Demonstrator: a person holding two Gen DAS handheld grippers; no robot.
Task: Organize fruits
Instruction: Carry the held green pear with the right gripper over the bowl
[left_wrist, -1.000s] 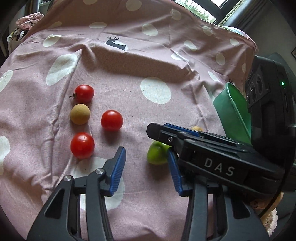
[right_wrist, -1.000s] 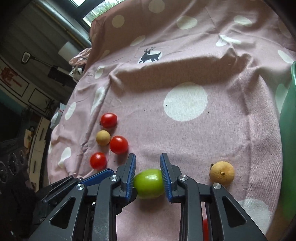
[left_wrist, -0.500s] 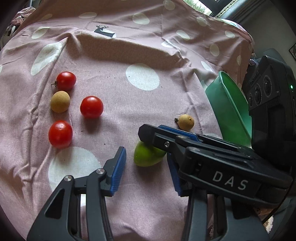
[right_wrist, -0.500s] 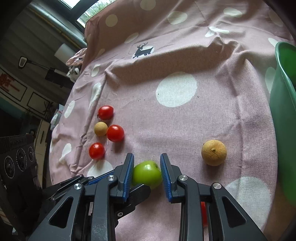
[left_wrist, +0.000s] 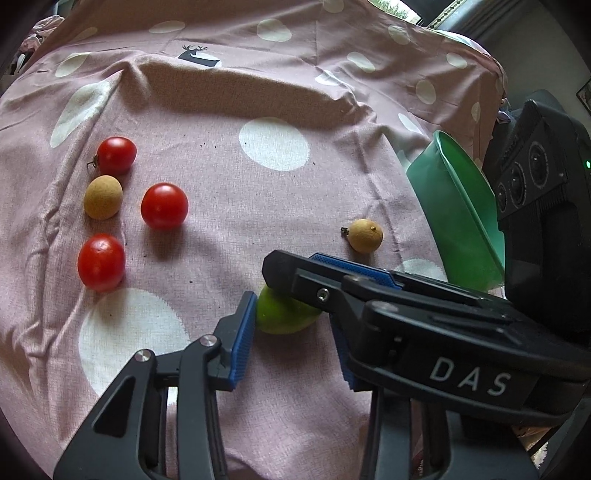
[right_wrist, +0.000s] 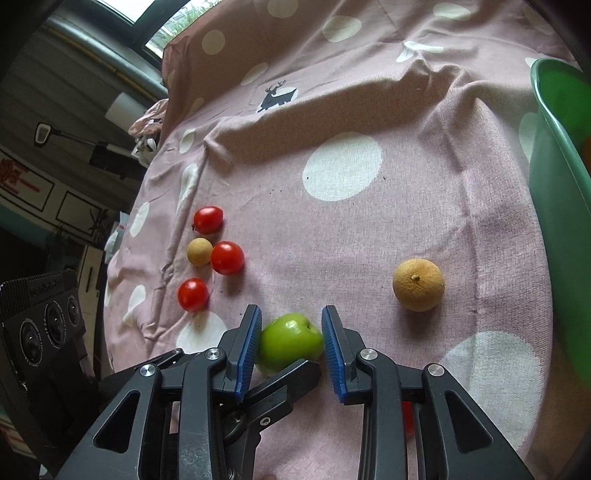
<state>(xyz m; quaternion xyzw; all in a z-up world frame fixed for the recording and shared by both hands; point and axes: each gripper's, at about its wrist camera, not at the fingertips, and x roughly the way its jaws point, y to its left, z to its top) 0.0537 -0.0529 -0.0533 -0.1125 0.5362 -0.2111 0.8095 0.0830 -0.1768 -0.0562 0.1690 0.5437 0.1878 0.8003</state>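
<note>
A green fruit (right_wrist: 288, 341) sits between the blue pads of my right gripper (right_wrist: 291, 326). Both pads still touch its sides while the jaws are opening. My left gripper (left_wrist: 291, 319) reaches in from the other side and its jaws are closing. Its left pad (left_wrist: 242, 339) touches the green fruit (left_wrist: 284, 314), but its right pad stands off it, half hidden under the right gripper's fingers (left_wrist: 295, 280). Three red tomatoes (left_wrist: 164, 206) and a tan fruit (left_wrist: 102, 196) lie grouped at the left. A second tan fruit (right_wrist: 418, 284) lies near the green bowl (right_wrist: 554, 221).
Everything rests on a wrinkled pink cloth with white dots (left_wrist: 273, 144). The green bowl (left_wrist: 461, 221) stands at the cloth's right edge. A red fruit (right_wrist: 406, 417) shows partly under my right gripper's finger. Dark furniture and a window lie beyond the cloth.
My left gripper's fingers have narrowed and its left pad has come up against the green fruit. My right gripper has kept the fruit between its pads. More of the bowl shows.
</note>
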